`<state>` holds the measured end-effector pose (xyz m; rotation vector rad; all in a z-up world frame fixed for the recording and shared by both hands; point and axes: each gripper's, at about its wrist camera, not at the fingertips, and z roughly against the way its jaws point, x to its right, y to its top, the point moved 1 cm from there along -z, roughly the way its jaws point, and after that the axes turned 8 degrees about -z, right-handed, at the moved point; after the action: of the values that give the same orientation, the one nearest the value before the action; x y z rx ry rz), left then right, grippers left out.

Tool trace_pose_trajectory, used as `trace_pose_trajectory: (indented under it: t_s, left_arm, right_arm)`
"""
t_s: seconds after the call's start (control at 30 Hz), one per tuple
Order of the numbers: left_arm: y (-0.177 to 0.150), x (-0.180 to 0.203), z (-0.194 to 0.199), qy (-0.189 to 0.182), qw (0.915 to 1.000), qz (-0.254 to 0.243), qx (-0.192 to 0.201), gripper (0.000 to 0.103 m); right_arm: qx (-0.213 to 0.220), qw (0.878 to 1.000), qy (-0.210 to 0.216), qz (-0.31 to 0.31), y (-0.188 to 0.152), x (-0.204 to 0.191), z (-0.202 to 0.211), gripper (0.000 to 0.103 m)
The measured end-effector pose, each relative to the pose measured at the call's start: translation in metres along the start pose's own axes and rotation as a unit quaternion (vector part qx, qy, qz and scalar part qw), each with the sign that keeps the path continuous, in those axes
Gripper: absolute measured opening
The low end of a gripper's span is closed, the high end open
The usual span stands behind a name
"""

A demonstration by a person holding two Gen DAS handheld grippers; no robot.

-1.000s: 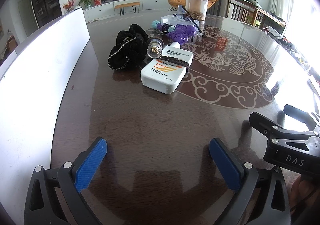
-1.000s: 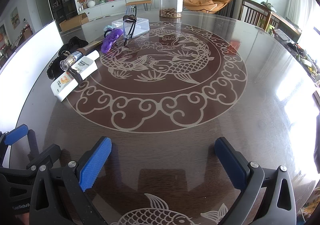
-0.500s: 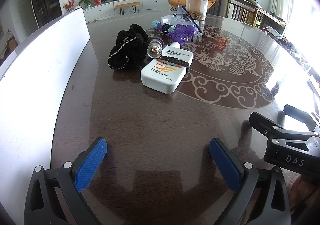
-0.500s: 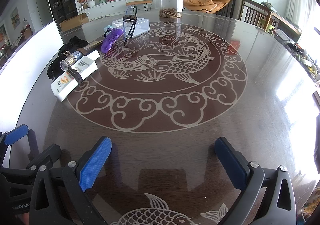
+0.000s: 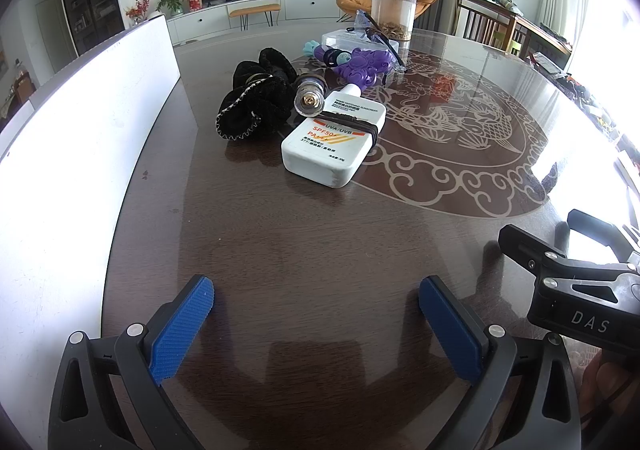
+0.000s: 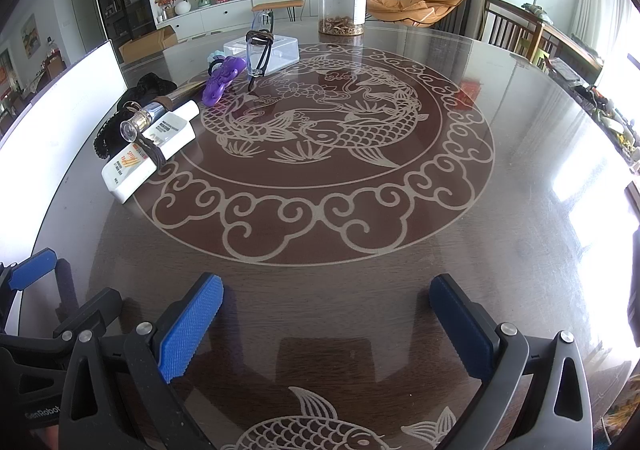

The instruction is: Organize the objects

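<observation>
White board along table's left edge. Left gripper low over table, fingers apart, empty. Ahead: black fabric bundle, flashlight, sunscreen bottle with hair tie around it, purple toy. Right gripper spread wide, empty.

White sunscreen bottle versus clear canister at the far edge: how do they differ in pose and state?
The white sunscreen bottle lies flat, opaque, with a dark band around it; the clear canister stands upright and see-through, brown bits visible at its bottom. The bottle lies nearer the grippers, the canister far off. Both rest on the table, ungripped.
</observation>
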<state>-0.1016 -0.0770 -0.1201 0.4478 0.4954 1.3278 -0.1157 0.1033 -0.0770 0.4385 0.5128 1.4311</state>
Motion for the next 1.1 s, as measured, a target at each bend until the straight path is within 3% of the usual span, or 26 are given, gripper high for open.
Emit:
trace_pose_trajectory:
  t_s: [1.1]
  left_arm:
    - [-0.016, -0.009, 0.010, -0.018, 0.9995, -0.026, -0.001, 0.103]
  right_arm:
    - [-0.001, 1.000, 0.000, 0.000, 0.000, 0.000, 0.000, 0.103]
